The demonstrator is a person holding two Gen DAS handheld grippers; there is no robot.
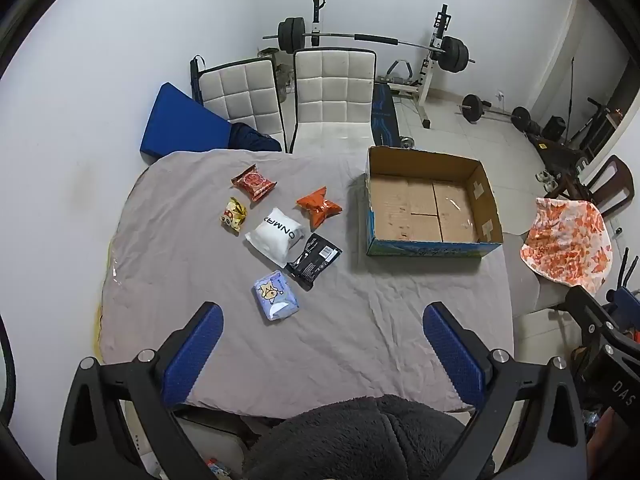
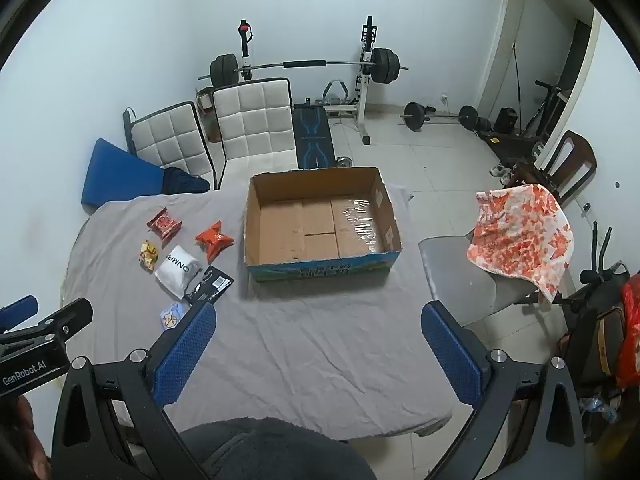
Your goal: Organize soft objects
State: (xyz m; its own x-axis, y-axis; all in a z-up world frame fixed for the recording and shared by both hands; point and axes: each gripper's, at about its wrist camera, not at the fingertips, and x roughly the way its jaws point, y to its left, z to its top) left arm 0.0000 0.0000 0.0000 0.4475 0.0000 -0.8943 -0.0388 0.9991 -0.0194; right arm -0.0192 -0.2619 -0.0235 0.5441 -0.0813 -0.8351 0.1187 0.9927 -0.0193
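Note:
Several soft packets lie on the grey cloth-covered table [image 1: 360, 320]: a red packet [image 1: 253, 182], a yellow one [image 1: 233, 215], an orange one [image 1: 319, 206], a white pouch [image 1: 275, 233], a black packet [image 1: 314, 255] and a light blue tissue pack [image 1: 275, 295]. An empty cardboard box [image 1: 430, 204] stands to their right. My left gripper [image 1: 322, 354] is open and empty, held above the table's near edge. My right gripper [image 2: 318, 354] is open and empty, held before the box [image 2: 320, 224]. The packets lie left of it, with the white pouch [image 2: 177, 269] in their midst.
Two white padded chairs [image 1: 332, 92] stand behind the table, with a blue cushion [image 1: 180, 124] at left. A grey chair with an orange-patterned cloth [image 2: 520, 240] stands right of the table. A barbell rack [image 2: 304, 68] and weights are at the back wall.

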